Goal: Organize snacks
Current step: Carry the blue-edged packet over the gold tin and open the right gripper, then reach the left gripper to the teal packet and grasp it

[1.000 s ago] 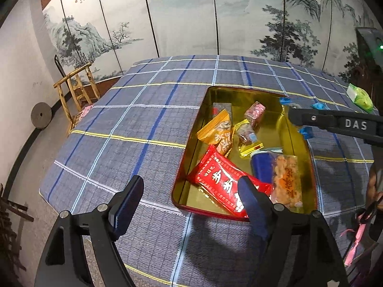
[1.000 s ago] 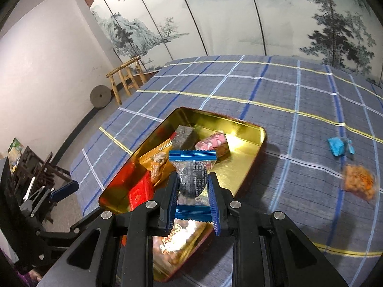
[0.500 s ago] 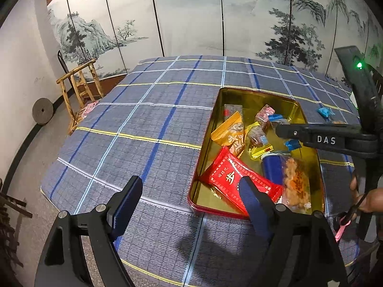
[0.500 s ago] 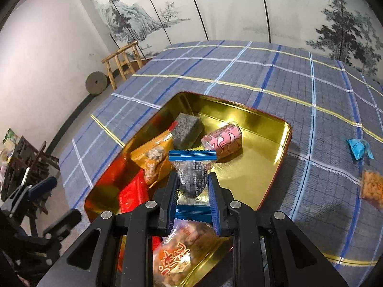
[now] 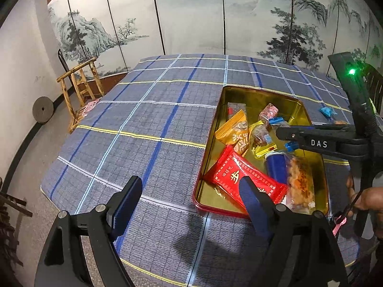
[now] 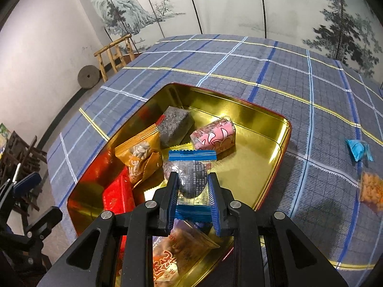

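A gold tin tray [image 6: 268, 117] with a red rim [image 5: 215, 209] lies on the blue checked tablecloth and holds several wrapped snacks. My right gripper [image 6: 193, 186] is shut on a clear packet with blue ends [image 6: 192, 174] and holds it over the tray's middle; it shows from the side in the left wrist view [image 5: 282, 131]. Under it lie an orange packet [image 6: 138, 157], a grey block [image 6: 176, 123], a pink packet [image 6: 213, 135] and a red packet [image 5: 239, 174]. My left gripper [image 5: 191, 196] is open and empty, above the cloth at the tray's near left corner.
A blue wrapped sweet [image 6: 357, 148] and an orange snack packet [image 6: 371, 191] lie on the cloth right of the tray. A wooden chair [image 5: 81, 91] and a stone disc [image 5: 43, 109] stand off the table's left side. A painted folding screen is behind.
My right gripper has carried the blue-ended packet further over the tray and lower. The left gripper has drifted a little left and back, still open.
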A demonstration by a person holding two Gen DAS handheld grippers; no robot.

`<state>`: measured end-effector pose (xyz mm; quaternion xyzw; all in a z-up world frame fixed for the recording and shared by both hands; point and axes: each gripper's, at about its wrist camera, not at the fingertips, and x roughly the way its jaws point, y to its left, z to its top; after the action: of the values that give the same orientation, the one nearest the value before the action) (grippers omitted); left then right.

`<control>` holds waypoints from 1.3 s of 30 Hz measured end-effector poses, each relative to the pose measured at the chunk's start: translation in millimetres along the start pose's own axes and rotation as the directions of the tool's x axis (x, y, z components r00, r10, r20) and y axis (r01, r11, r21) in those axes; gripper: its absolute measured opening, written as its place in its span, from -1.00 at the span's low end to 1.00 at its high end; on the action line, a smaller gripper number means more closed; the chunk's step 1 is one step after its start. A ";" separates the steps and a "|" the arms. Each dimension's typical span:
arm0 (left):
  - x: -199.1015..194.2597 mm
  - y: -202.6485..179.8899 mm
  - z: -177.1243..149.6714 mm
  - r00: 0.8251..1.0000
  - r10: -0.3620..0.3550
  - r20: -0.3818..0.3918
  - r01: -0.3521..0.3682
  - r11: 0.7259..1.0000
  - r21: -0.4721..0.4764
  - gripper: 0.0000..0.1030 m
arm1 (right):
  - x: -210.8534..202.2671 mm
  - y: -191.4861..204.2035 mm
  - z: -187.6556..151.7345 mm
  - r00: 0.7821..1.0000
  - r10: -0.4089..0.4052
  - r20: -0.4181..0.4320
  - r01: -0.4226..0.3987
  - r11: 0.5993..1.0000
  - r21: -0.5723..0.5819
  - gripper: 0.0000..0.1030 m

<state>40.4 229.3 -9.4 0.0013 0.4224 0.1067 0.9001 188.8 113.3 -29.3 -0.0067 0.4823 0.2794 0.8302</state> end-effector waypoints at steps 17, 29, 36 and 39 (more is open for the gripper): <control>4.1 3.2 -3.6 1.000 0.005 -0.010 -0.005 1.000 -0.003 0.56 | 3.2 -1.9 -0.5 1.000 -0.025 0.005 0.025 1.000 0.004 -0.49; 3.7 0.2 -4.5 1.000 0.021 -0.016 -0.020 1.000 0.007 0.56 | -24.4 -6.0 -8.7 0.996 0.001 0.086 -0.004 1.000 0.031 -0.49; -1.1 -8.1 -1.2 1.000 0.029 -0.012 -0.028 0.999 0.025 0.58 | -62.5 -36.5 -42.1 0.988 -0.051 0.145 0.040 0.996 0.080 -0.20; -4.0 -15.1 0.8 0.999 0.034 -0.005 -0.034 0.999 0.043 0.60 | -89.8 -63.8 -61.7 0.980 -0.052 0.194 0.023 0.988 0.150 -0.12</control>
<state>41.4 213.8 -7.3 0.0274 0.4272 0.1131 0.8966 135.6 1.1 -6.4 0.0731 0.4169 0.2263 0.8773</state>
